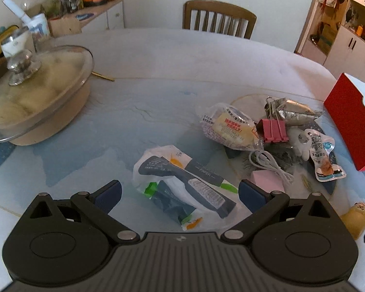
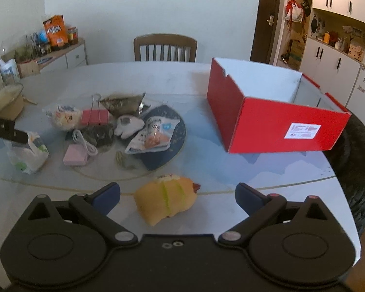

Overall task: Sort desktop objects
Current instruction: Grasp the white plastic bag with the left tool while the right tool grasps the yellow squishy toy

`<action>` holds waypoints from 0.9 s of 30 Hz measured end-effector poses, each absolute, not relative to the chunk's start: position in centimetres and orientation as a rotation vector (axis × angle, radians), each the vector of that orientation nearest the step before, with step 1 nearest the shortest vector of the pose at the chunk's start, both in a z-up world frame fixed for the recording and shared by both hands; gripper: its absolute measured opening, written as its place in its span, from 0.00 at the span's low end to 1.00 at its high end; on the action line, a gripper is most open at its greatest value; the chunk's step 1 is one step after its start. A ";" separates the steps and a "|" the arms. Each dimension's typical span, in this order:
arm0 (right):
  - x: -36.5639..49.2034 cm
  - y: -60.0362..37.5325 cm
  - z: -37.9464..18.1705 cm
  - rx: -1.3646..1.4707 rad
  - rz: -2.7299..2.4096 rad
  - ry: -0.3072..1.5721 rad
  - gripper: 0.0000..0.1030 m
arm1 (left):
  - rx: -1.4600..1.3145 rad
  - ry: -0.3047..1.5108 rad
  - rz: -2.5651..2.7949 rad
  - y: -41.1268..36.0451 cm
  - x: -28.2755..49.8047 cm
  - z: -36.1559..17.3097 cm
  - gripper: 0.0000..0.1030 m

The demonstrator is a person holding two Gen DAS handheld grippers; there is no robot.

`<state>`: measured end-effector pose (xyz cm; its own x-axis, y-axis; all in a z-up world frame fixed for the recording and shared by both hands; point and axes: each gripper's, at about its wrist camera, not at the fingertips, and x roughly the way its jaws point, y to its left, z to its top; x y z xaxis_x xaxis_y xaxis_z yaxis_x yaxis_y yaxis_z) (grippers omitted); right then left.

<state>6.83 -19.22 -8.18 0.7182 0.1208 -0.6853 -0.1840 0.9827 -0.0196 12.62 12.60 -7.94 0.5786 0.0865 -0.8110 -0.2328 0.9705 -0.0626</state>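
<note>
Clutter: binder clip (image 1: 273, 130), cable (image 1: 271, 163), snack packs on table (image 1: 158, 56)
Left gripper (image 1: 180, 193): spread around tissue pack (image 1: 182, 185)
Right gripper (image 2: 177, 198): spread around yellow toy (image 2: 166, 198)
Box (image 2: 277, 121): red, open

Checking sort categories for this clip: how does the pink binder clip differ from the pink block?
The pink binder clip has wire handles; the pink block is a plain slab. The clip lies farther back against the snack packets; the block sits nearer, with the white cable draped over it. Both are pink and ungrasped.
</note>
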 end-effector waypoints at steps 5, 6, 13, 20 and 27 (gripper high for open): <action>7.9 -18.2 -9.6 -0.118 0.183 0.777 0.98 | -0.181 0.999 0.183 13.1 13.9 -9.7 0.99; 8.2 -18.1 -10.0 -0.120 0.190 0.788 0.98 | -0.178 1.006 0.184 13.3 14.1 -10.0 0.99; 10.3 -17.6 -11.9 -0.151 0.179 0.839 0.98 | -0.197 1.030 0.180 14.8 15.2 -11.7 0.99; 11.6 -17.2 -12.7 -0.171 0.166 0.874 0.93 | -0.210 1.017 0.116 15.2 15.7 -12.0 0.87; 12.5 -16.8 -13.2 -0.156 0.155 0.906 0.81 | -0.207 0.996 0.069 15.5 15.1 -11.6 0.68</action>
<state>12.52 -16.83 -13.17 0.6072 0.0675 -0.7917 -0.1991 0.9775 -0.0694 15.14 15.46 -11.59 0.5435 -0.0365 -0.8386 -0.1524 0.9782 -0.1413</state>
